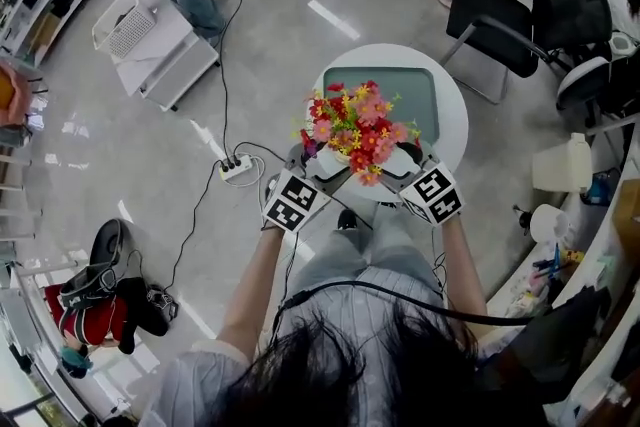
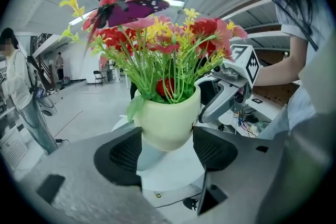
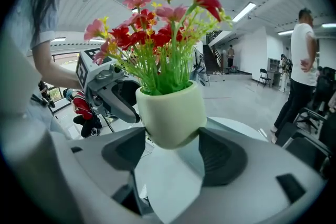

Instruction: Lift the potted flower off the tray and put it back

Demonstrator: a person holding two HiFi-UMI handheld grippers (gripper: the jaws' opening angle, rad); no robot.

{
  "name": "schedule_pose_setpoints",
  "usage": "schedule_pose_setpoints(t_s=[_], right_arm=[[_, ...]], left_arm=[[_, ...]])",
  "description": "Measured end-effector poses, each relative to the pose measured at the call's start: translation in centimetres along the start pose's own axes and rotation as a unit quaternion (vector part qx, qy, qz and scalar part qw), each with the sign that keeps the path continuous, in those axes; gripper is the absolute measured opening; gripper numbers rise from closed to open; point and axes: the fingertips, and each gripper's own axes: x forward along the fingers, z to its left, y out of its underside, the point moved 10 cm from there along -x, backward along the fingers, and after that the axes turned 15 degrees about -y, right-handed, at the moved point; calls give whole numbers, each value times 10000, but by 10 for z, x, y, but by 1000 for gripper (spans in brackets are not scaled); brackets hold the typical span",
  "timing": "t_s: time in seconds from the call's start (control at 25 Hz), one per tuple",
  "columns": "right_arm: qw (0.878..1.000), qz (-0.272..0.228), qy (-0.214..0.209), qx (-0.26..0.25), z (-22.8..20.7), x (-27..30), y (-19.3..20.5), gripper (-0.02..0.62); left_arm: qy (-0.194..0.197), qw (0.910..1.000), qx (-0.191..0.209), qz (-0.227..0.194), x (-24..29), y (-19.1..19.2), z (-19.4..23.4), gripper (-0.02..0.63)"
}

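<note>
The left gripper [image 2: 167,152] and the right gripper [image 3: 173,152] are both clamping the pale cream rounded pot of red, pink and yellow flowers [image 2: 167,119], holding it raised over the near side of the grey-green rectangular tray [image 1: 415,85]. The jaws are pinching only its curved lower belly, so uneven squeezing is probably risking a slip or a tilt above the tray

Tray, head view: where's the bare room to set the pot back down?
The tray is bare across its far and right parts, up to its rim. The white table shows only a narrow bare band around it. Crowded at the near left: potted flower, left gripper, right gripper.
</note>
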Motion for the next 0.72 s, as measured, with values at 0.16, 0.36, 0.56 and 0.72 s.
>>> schedule_pose_setpoints(t_s=[0.16, 0.36, 0.56, 0.72], right_arm=[[10000, -25, 32, -47, 13, -5, 0, 321], [9999, -66, 0, -133, 19, -15, 2, 321], [9996, -94, -145, -233, 17, -30, 6, 321], [9989, -109, -288, -354, 15, -47, 14, 321]], left_arm=[[-31, 10000, 53, -8, -12, -1, -7, 299], [-127, 9999, 37, -22, -18, -5, -19, 299], [-331, 9994, -36, 13, -21, -13, -37, 299], [-516, 9986, -145, 8, -20, -19, -60, 299]])
